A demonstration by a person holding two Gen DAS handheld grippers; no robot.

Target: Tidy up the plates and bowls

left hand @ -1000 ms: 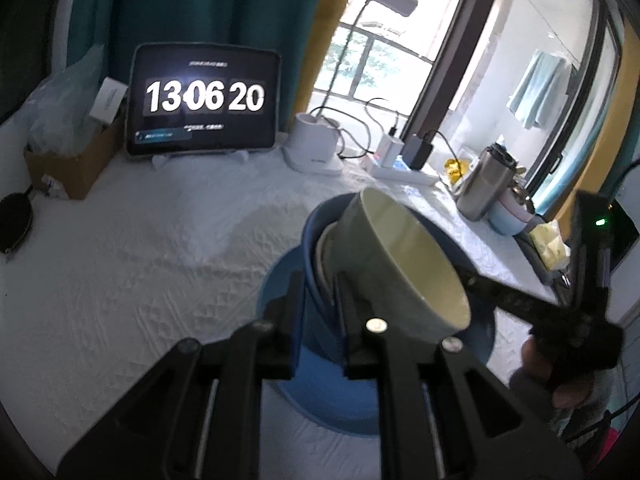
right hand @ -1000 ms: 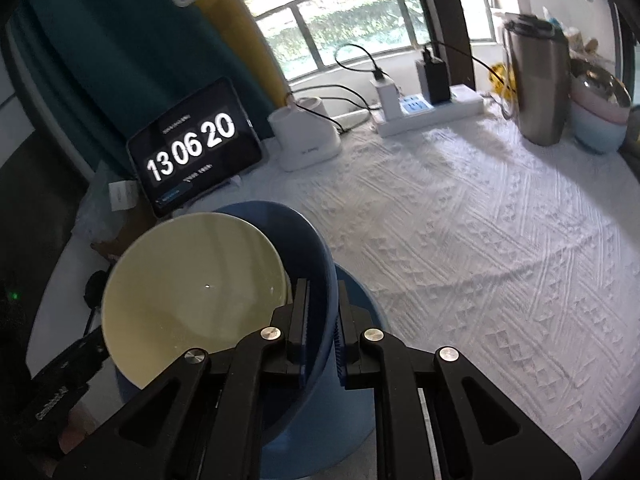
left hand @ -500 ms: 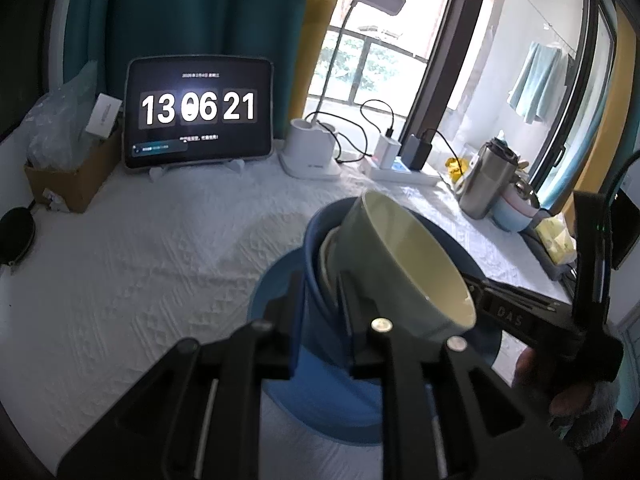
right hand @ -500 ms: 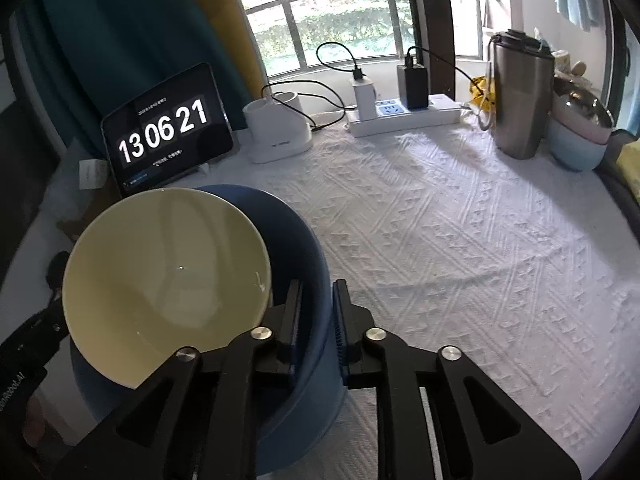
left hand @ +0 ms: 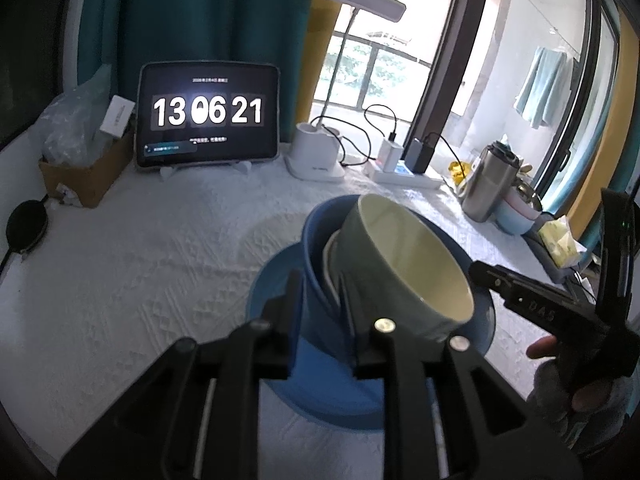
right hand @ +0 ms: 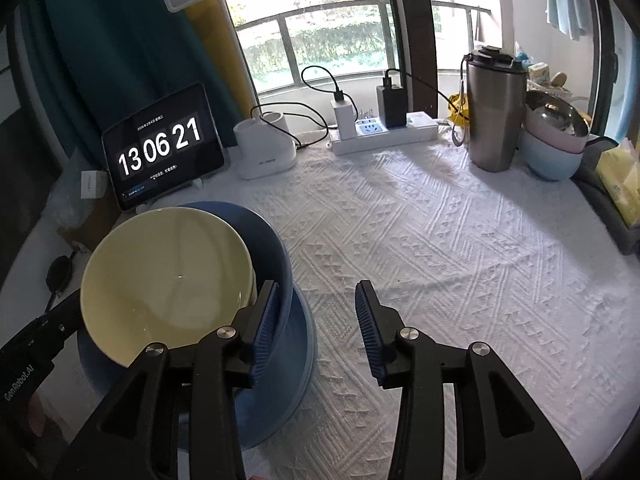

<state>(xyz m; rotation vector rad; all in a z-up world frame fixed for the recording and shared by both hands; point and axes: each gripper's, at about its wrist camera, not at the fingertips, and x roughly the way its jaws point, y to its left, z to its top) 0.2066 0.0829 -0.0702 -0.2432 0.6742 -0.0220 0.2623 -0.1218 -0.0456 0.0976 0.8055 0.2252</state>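
Observation:
A blue bowl (left hand: 316, 272) stands on a blue plate (left hand: 272, 280) on the white tablecloth. A pale green bowl (left hand: 404, 256) with a cream inside lies tilted in it, over a white dish edge (left hand: 330, 264). My left gripper (left hand: 320, 292) is shut on the blue bowl's near wall. In the right wrist view the green bowl (right hand: 168, 276) sits in the blue bowl (right hand: 276, 256) on the plate (right hand: 304, 344). My right gripper (right hand: 316, 312) is open, its left finger beside the blue bowl's rim, holding nothing.
A tablet clock (right hand: 160, 148), white lamp base (right hand: 266, 148) and power strip (right hand: 384, 132) line the back. A steel tumbler (right hand: 496, 112) and stacked pastel bowls (right hand: 554, 140) stand at the right. A cardboard box (left hand: 84, 172) is at the far left.
My right gripper has opened and let go of the blue bowl's rim. My left gripper stays shut on the bowl. The clock went from 13:06:20 to 13:06:21.

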